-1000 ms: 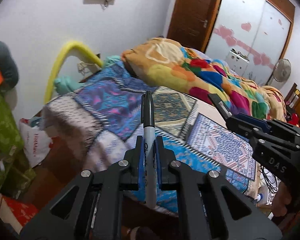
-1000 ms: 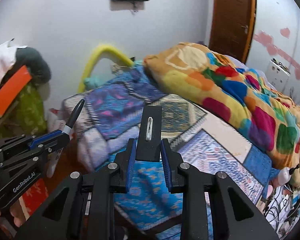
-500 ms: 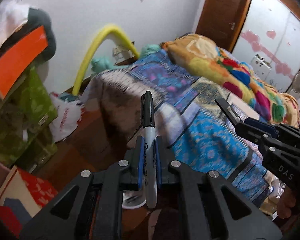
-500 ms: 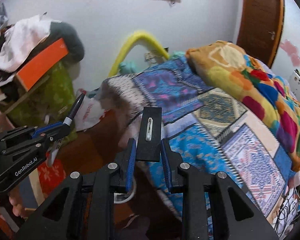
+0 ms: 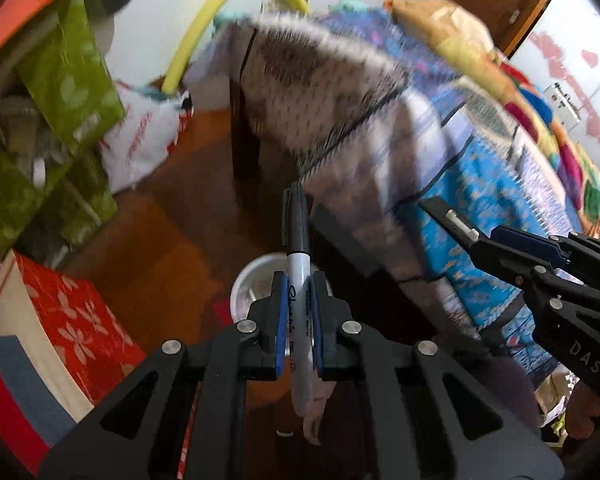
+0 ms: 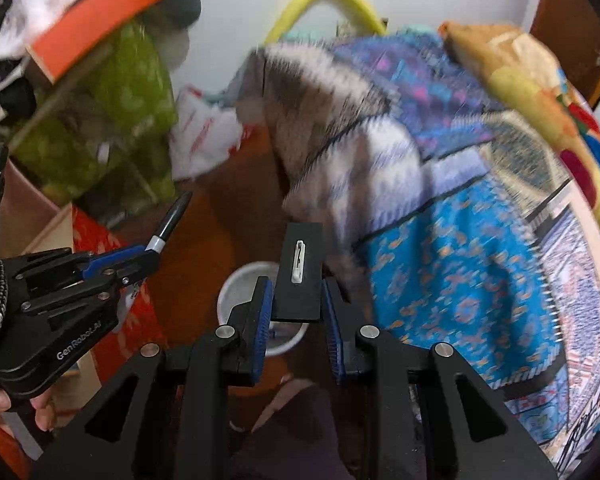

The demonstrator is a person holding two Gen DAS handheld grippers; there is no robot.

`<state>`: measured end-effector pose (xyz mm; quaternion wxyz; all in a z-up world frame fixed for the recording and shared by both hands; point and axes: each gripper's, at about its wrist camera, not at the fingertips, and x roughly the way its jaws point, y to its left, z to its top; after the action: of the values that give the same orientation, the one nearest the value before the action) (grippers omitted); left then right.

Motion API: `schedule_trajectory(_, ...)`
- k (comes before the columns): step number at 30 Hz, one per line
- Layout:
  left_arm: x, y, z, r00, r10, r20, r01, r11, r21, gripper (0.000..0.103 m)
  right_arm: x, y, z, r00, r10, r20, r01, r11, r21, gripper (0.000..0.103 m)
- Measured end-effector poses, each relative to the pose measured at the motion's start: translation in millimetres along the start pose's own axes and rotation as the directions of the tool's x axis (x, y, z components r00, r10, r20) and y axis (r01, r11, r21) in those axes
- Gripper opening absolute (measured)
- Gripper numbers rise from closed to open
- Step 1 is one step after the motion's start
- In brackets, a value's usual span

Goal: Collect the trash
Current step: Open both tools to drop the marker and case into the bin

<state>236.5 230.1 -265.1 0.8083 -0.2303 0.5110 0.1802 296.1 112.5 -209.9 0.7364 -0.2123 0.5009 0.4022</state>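
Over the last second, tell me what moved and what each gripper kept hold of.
Both grippers swung left and tilted down, away from the bed toward the floor, where a white bin has come into view below them. Nothing was picked up or let go: the left gripper stays clamped on the marker, and the right gripper still holds the black card with its white clip.

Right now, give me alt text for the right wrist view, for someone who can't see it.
The right gripper holds a flat black card above a white bin on the wood floor. At left, the left gripper grips a marker; a patterned bed fills the right.
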Motion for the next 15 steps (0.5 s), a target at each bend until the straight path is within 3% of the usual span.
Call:
schedule_trajectory(1,9.9,2.2,-2.4,1.0,-0.002,-0.024,0.001,1.0,-0.006,0.01,8.2,1.1,-0.8,1.0,0.006,-0.022,-0.006,1.0,-0.002,0.023)
schedule_trajectory(3,26.5,5.8,-5.2,0.998,-0.008,-0.065,0.007,1.0,-0.018,0.01,26.6,2.3,-2.1,0.997,0.026,-0.078,-0.026,1.0,-0.002,0.009)
schedule_trajectory(5,43.7,9.0,-9.8,0.994,-0.01,-0.107,0.007,1.0,-0.028,0.01,46.5,2.3,-0.5,0.987,0.058,-0.148,-0.059,0.998,0.001,0.009)
schedule_trajectory(8,65.7,10.8,-12.0,0.988,-0.013,-0.154,0.007,0.999,-0.037,0.01,66.0,5.1,4.0,0.981,0.059,-0.185,-0.064,0.998,-0.019,0.009)
schedule_trajectory(15,95.7,6.0,-2.8,0.983,-0.005,-0.186,-0.003,0.999,-0.042,0.01,84.8,13.8,18.4,0.976,0.074,-0.203,-0.082,0.996,-0.031,0.009)
